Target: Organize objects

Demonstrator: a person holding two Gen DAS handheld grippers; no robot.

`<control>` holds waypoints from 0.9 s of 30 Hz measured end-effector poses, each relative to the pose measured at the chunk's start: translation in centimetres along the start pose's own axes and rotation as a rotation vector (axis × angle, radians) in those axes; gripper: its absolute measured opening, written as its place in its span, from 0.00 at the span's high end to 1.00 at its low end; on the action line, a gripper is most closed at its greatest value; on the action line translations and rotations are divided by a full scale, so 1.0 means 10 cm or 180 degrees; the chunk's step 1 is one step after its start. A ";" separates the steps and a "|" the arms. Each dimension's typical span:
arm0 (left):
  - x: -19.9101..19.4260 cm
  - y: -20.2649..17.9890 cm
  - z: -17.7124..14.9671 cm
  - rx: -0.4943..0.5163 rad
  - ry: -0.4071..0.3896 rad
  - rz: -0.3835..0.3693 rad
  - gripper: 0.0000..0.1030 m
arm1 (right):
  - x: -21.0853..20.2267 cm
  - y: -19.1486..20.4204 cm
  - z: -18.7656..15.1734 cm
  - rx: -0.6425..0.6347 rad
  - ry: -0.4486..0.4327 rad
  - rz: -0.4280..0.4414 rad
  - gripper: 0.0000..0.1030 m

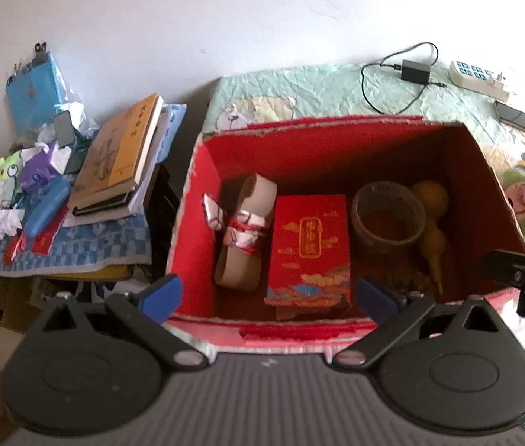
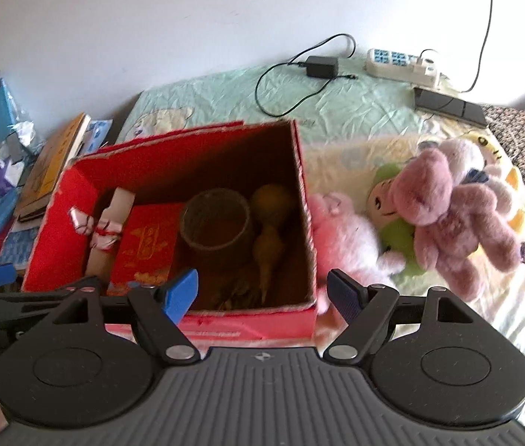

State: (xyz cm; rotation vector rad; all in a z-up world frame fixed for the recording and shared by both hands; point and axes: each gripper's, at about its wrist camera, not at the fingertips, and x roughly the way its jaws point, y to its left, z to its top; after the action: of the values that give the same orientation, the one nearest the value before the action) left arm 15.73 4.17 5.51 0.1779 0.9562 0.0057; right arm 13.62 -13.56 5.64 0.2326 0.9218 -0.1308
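While both tools hang over the near rim of the red cardboard box (image 1: 188, 223), neither grips anything. The left tool (image 1: 268, 291) has its blue-padded fingers (image 1: 162, 293) spread wide at the lower middle of the left wrist frame, with nothing between them but the box's front wall. The right tool (image 2: 262, 293) is likewise spread and empty in the lower middle of its frame, its fingers straddling the box's near right corner.

The box stands open on the bed (image 2: 355, 111), which wears a pale green sheet. Inside, from left to right in the left wrist view, lie a tan roll tied with red and white ribbon (image 1: 244, 234), a small red packet with gold print (image 1: 309, 245), a round brown container (image 1: 387, 215) and a yellowish gourd (image 1: 431, 219) against the right wall.

At the right of the right wrist frame, just beside the box, a heap of plush toys lies on the bed: a pale pink one (image 2: 344, 234) touching the box wall and a mauve bear (image 2: 452, 208) lying over a green one (image 2: 396, 223). A black adapter (image 2: 322, 66) and a white power strip (image 2: 400, 62) sit at the upper right. At the left of the left wrist frame, a stack of books (image 1: 121, 156) rests on a cluttered surface (image 1: 76, 249).
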 end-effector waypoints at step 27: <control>0.18 0.04 -0.03 -0.0168 0.0004 -0.0050 0.03 | 0.16 0.07 0.09 -0.0064 -0.0151 -0.0193 0.24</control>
State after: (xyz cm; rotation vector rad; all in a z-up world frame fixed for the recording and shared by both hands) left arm 16.51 4.81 3.96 0.1218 0.9576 0.0166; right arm 15.44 -13.18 5.00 0.1823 0.8829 -0.1821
